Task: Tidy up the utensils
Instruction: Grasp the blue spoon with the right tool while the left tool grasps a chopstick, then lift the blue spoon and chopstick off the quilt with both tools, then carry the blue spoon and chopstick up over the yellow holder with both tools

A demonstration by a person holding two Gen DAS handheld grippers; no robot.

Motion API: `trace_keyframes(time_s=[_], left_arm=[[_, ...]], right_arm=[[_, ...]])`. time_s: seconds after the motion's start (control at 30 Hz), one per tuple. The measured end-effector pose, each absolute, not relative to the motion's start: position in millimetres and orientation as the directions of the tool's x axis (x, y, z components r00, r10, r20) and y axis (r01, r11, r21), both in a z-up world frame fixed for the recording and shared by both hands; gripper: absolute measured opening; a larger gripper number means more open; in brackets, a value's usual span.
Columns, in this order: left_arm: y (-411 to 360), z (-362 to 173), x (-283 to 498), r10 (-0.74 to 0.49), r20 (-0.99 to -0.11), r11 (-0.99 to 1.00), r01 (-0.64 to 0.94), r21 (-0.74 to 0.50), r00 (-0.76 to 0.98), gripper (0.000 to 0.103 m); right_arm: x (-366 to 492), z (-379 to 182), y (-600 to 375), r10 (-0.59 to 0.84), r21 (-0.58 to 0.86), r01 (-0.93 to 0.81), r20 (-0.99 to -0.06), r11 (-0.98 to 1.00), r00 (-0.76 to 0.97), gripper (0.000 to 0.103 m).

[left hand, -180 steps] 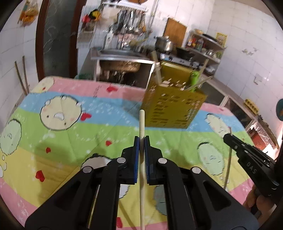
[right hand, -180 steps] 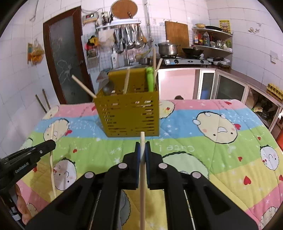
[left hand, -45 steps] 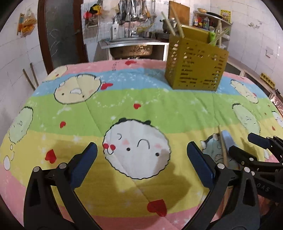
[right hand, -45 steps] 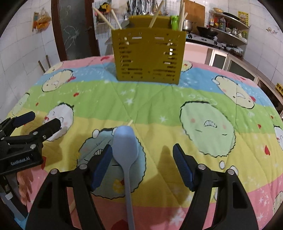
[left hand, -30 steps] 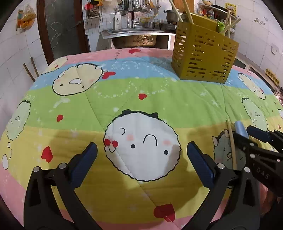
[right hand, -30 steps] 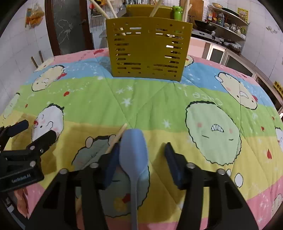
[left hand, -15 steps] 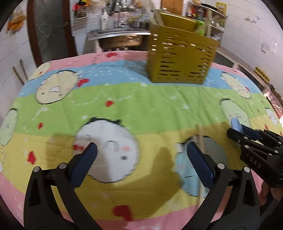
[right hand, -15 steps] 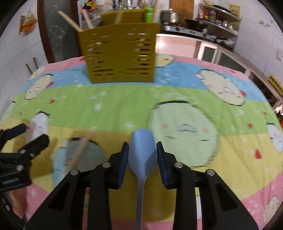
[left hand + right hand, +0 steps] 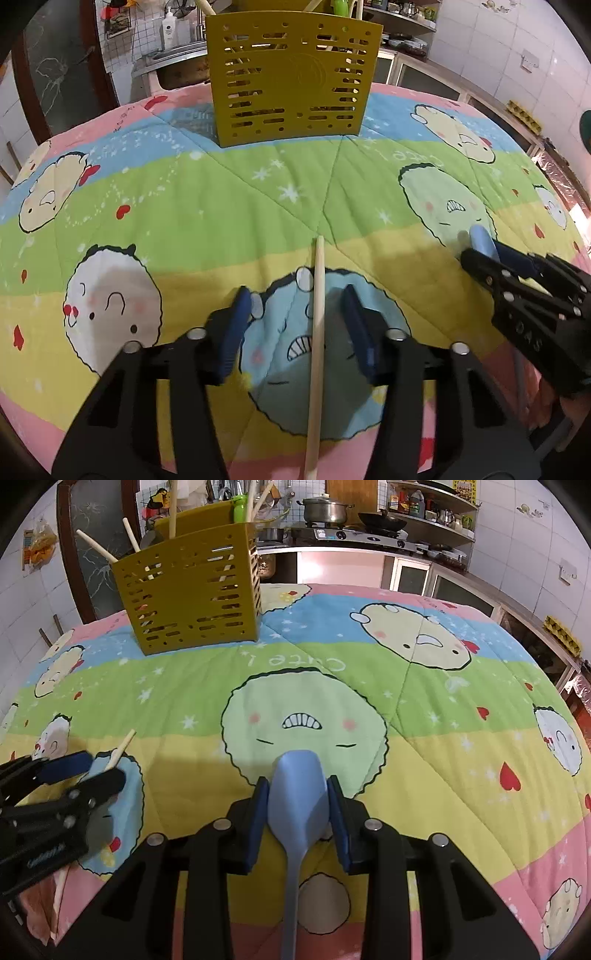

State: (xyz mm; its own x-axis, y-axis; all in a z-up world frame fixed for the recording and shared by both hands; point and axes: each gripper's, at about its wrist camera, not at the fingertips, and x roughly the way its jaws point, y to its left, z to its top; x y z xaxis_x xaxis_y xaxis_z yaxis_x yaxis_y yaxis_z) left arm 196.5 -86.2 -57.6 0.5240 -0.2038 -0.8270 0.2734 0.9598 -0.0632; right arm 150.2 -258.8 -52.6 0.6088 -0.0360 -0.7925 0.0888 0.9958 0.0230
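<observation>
Two utensils lay lengthwise in line with their grippers, pointing far toward the yellow caddy (image 9: 291, 74): the chopstick (image 9: 317, 332) sat untouched between the left gripper's (image 9: 301, 325) closing jaws, while the right gripper (image 9: 297, 812) pinched the blue spoon (image 9: 297, 794) — bowl forward.

Your left gripper (image 9: 295, 325) straddles a chopstick (image 9: 317, 332) lying on the quilt (image 9: 184, 206), jaws closing, pads apart from it on either side. To its right, your right gripper (image 9: 297, 812) grips the bowl of a spoon (image 9: 297, 797) between both pads. The utensil basket (image 9: 291, 74) stands on the quilt's far side, several chopsticks upright in it. Behind it runs a kitchen counter (image 9: 351, 542).
</observation>
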Motion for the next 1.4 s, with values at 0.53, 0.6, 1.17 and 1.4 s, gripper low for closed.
trace_keyframes(time_s=[0.53, 0.6, 1.17, 1.4], left_arm=[[-83.1, -59.5, 217.3, -0.165, -0.831, 0.973, 0.225, -0.050, 0.531, 0.007], [-81.4, -59.2, 218.1, -0.172, -0.831, 0.973, 0.225, -0.059, 0.529, 0.006], [-64.1, -33.9, 213.4, -0.206, -0.759, 0.977, 0.174, -0.123, 0.618, 0.005], [-57.9, -8.3, 209.7, -0.226, -0.707, 0.974, 0.182, -0.138, 0.670, 0.005]], right_arm=[[148.4, -51.6, -250.6, -0.022, 0.026, 0.068, -0.790, 0.997, 0.613, 0.032], [148.5, -51.7, -249.6, -0.023, 0.023, 0.067, -0.789, 0.997, 0.614, 0.032], [145.5, -32.0, -250.6, 0.006, 0.061, 0.059, -0.745, 0.996, 0.668, 0.032], [149.4, -17.7, -256.2, 0.007, 0.074, 0.065, -0.713, 0.995, 0.701, 0.032]])
